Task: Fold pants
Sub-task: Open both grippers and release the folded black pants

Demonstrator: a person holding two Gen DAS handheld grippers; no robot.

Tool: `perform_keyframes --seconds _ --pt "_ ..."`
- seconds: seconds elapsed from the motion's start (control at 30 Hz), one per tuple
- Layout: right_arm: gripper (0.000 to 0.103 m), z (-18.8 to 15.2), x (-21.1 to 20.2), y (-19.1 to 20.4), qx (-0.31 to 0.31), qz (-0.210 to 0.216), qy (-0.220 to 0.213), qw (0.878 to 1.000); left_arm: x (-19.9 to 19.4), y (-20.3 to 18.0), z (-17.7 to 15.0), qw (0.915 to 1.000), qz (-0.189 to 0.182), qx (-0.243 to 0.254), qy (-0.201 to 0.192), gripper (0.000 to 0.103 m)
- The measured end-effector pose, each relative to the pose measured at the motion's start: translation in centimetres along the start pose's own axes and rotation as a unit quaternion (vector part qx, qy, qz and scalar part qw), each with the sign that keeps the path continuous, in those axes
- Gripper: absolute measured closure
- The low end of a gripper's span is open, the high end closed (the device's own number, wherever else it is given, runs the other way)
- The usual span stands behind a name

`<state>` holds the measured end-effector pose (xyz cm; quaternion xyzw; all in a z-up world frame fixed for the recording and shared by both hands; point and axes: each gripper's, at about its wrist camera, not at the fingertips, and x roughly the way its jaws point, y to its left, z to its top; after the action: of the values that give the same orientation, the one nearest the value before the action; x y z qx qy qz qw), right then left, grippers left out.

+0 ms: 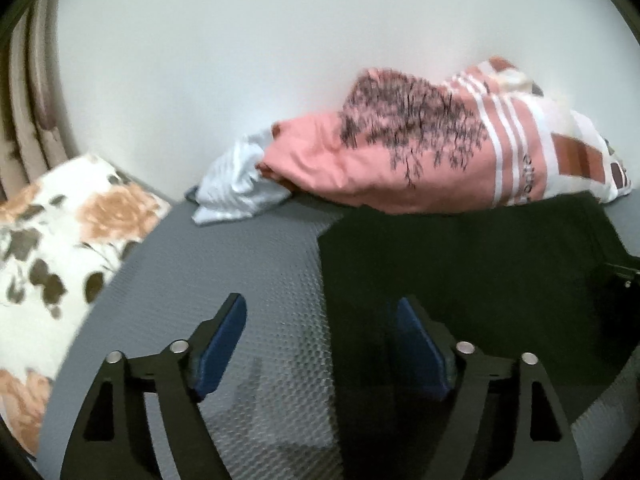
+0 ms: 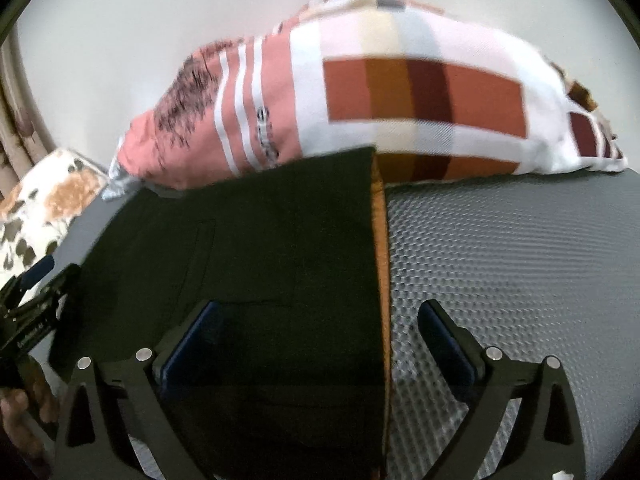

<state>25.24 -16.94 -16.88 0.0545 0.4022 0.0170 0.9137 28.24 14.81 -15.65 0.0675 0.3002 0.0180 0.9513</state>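
The dark green pants (image 1: 460,264) lie flat and folded on the grey textured mat (image 1: 240,264). In the right wrist view the pants (image 2: 260,248) show an orange inner edge (image 2: 382,248) along their right side. My left gripper (image 1: 320,320) is open and empty, straddling the pants' left edge just above the mat. My right gripper (image 2: 320,324) is open and empty, straddling the pants' right edge. The left gripper also shows at the left edge of the right wrist view (image 2: 36,292).
A pile of clothes (image 1: 420,144), pink and white with coloured blocks, lies against the white wall behind the pants; it also shows in the right wrist view (image 2: 360,96). A light blue cloth (image 1: 236,184) lies beside it. A floral pillow (image 1: 52,248) lies at the left.
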Motion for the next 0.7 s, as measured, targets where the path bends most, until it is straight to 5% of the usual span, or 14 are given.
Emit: perform_keyframes --seconds 0.2,0.7 --pt "0.004 -1.1 -5.6 1.0 -0.003 0.017 -0.035 0.999 -3.9 2.1 1.5 0.9991 0.021 -0.021 -0.031 0.005" --pt "0.004 -4.1 -14.4 4.0 -0.009 0.071 -0.070 0.995 -19.8 -2.4 2.8 0.9914 0.026 -0.003 -0.128 0.000"
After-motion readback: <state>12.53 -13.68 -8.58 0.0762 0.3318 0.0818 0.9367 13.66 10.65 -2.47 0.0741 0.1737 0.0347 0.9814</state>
